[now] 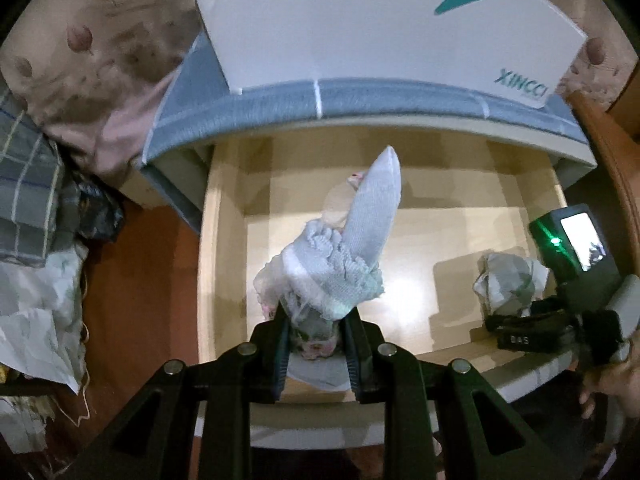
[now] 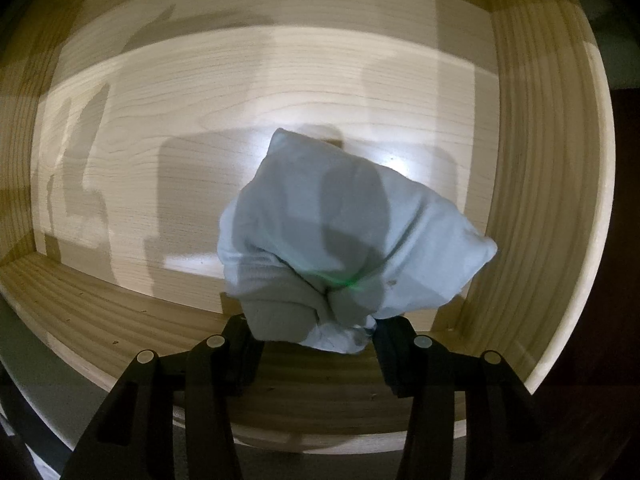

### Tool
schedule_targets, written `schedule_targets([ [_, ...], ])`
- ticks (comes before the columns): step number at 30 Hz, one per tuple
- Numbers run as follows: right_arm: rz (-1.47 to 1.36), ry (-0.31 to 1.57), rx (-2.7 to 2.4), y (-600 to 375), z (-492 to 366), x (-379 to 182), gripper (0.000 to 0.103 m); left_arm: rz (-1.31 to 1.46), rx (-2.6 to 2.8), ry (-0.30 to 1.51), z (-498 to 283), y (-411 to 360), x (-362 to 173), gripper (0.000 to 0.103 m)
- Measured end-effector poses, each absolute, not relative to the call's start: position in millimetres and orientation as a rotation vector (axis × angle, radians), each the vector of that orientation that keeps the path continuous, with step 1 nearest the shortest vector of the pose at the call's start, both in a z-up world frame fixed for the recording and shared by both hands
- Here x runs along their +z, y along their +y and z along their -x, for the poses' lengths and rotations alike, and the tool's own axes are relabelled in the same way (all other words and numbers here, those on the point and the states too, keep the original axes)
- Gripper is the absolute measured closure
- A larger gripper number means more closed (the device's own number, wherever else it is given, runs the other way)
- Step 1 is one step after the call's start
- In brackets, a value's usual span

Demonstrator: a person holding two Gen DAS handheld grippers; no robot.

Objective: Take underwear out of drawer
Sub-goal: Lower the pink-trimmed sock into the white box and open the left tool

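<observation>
Left wrist view: left gripper (image 1: 316,330) clamped tight on a bunched piece of pale underwear (image 1: 332,264), lace-trimmed, with one long white tongue of cloth sticking up over the middle of the drawer (image 1: 224,216). Lifted clear of the drawer floor, roughly above the front edge. Fingertips mostly buried in the fabric; a pinkish patterned scrap between the jaws, too crumpled to tell whether the same garment or a second one. Something small and pale behind the raised tongue, blurred and not identifiable. Toward the drawer's right front corner, a second crumpled white bundle (image 1: 508,280) with the right gripper (image 1: 516,326) down on it, jaw tips hidden by cloth and by its own body. Camera screen (image 1: 580,240) lit, a hand (image 1: 612,384) cut off at the right edge. White box (image 1: 360,20) on a blue-grey cloth (image 1: 400,100) beyond the drawer's back edge; heaped fabrics (image 1: 36,184) left of it, hard to sort out.

Right wrist view: right gripper (image 2: 316,350) closed partway on a pale, bluish-white bundle of underwear (image 2: 352,220), cloth wedged between both fingers, jaws only as far apart as the wad allows. Bundle near the drawer's front wall (image 2: 120,320), toward the right side; whether resting on the floor or just lifted, not clear. Fingertips hidden under the fabric. Shadows across the wooden floor; outside the drawer rim, dark and unreadable.
</observation>
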State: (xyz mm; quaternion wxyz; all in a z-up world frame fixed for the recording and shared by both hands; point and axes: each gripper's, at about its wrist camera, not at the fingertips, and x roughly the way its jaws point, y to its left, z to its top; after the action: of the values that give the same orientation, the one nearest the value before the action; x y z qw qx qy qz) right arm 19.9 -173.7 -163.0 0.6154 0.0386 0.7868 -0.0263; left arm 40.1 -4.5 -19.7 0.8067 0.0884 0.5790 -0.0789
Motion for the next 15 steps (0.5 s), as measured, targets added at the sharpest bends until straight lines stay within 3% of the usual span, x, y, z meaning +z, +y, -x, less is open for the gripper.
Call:
schedule_targets([
  [15,-0.091,1.812,-0.059,-171.1,-12.8,-163.8,0.058,-0.208,-0.239,1.019,-2.2,4.6,76.1,0.079],
])
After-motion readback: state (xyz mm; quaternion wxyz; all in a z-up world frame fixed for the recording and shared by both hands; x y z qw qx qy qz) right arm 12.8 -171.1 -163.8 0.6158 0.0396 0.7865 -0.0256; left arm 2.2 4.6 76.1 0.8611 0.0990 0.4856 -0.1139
